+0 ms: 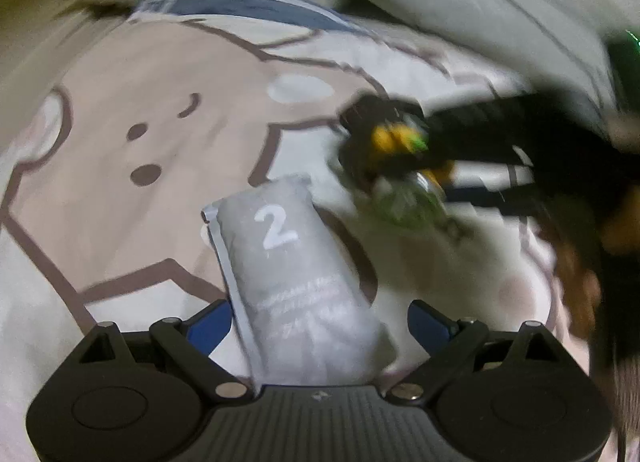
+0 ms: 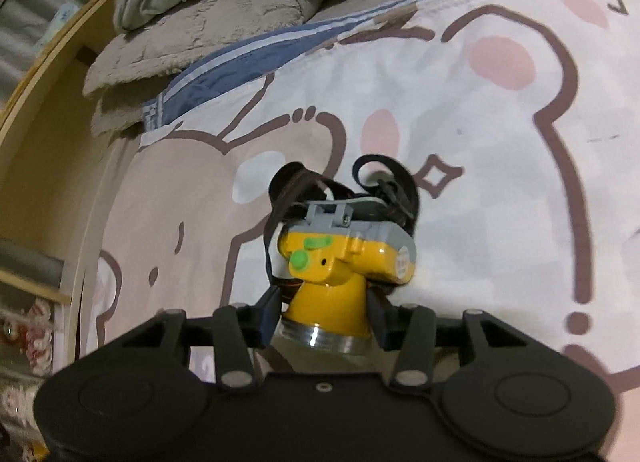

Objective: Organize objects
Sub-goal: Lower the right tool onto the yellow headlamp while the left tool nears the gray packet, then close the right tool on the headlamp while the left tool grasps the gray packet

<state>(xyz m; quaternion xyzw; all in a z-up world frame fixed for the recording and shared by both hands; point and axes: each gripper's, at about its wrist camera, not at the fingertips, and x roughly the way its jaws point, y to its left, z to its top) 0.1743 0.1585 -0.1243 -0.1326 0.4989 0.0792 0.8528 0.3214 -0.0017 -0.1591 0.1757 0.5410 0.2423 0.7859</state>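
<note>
Seeing our right tool [image 2: 325, 312] clamped on the yellow headlamp [image 2: 346, 258] low over the bed [image 2: 500, 190], while the left tool [image 1: 320, 326], spread apart, straddles the grey pouch [image 1: 296, 274], long axis pointing far.

Left wrist view: pouch [image 1: 296, 282] fills the gap between the wide-set left gripper [image 1: 320, 326] fingers; the right gripper [image 1: 460, 154] with headlamp [image 1: 400, 142] blocks the right side, while bare sheet [image 1: 140, 190] on the left is free. Right wrist view: folded blankets [image 2: 208, 22] and wooden frame [image 2: 60, 62] close off the upper left, open sheet on the right.
</note>
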